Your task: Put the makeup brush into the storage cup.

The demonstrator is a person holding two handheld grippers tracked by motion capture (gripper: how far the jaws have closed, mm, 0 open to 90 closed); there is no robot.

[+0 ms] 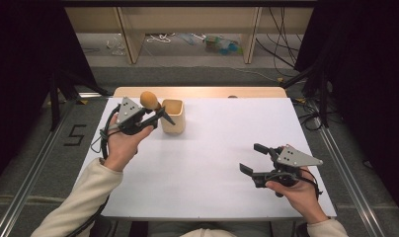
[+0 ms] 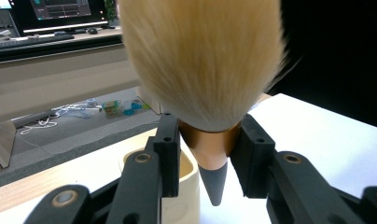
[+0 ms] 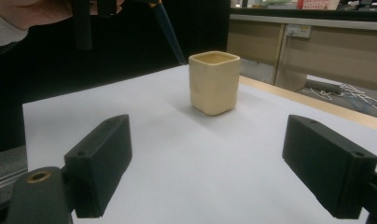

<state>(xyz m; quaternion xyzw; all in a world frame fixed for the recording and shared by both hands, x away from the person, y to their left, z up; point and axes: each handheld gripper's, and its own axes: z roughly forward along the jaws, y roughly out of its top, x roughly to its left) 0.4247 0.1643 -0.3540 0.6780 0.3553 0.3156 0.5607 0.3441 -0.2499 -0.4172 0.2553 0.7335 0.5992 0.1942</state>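
A brush with a fluffy tan head (image 2: 200, 60), copper collar and dark tapering handle (image 2: 214, 184) is clamped by its collar in my left gripper (image 2: 207, 140), which is shut on it. In the high view that gripper (image 1: 157, 115) hovers at the table's far left, the brush head (image 1: 149, 99) up and the handle tip slanting down toward the cream square cup (image 1: 172, 116). The cup (image 3: 213, 81) stands upright just right of it, with the handle (image 3: 169, 32) above its rim. My right gripper (image 1: 252, 159) rests open at the near right, nothing between its jaws (image 3: 214, 154).
A white sheet (image 1: 212, 158) covers the table, with a bare wooden strip (image 1: 202, 92) along its far edge. Beyond lie wooden desk legs (image 1: 130, 34), cables and small clutter (image 1: 219, 44) on the floor. Black curtains (image 1: 365, 59) flank both sides.
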